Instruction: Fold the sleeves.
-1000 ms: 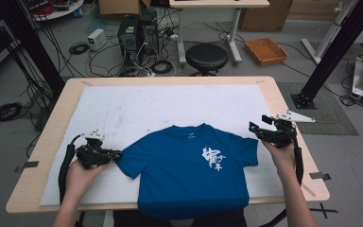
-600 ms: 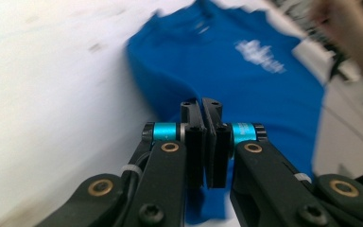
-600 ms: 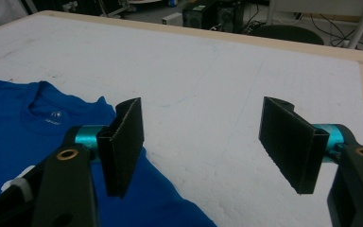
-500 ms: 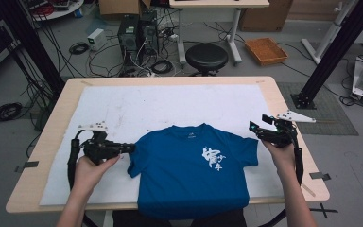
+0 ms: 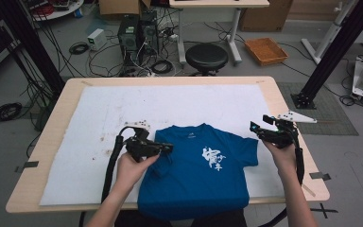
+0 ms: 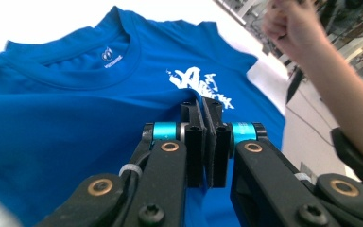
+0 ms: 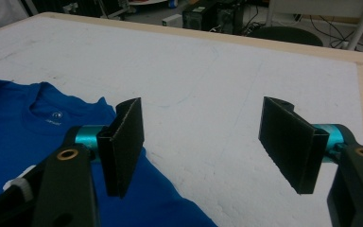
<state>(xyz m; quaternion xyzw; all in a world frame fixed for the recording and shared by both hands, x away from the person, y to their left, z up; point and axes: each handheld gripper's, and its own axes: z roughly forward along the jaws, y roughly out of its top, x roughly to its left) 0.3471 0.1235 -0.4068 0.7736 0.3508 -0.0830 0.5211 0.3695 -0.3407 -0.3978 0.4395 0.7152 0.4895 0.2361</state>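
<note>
While the left gripper (image 5: 166, 148) pinched what looked like the T-shirt's (image 5: 203, 179) left sleeve, the right gripper (image 5: 255, 128), jaws spread, should have steadied the opposite sleeve.

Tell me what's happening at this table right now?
A person is folding a blue T-shirt lying on the white mat. The left gripper is shut on the shirt's left sleeve and holds it folded in over the shirt's body. The right gripper hangs open beside the right sleeve, its jaws wide apart and gripping nothing. That sleeve still lies spread flat on the mat.
</note>
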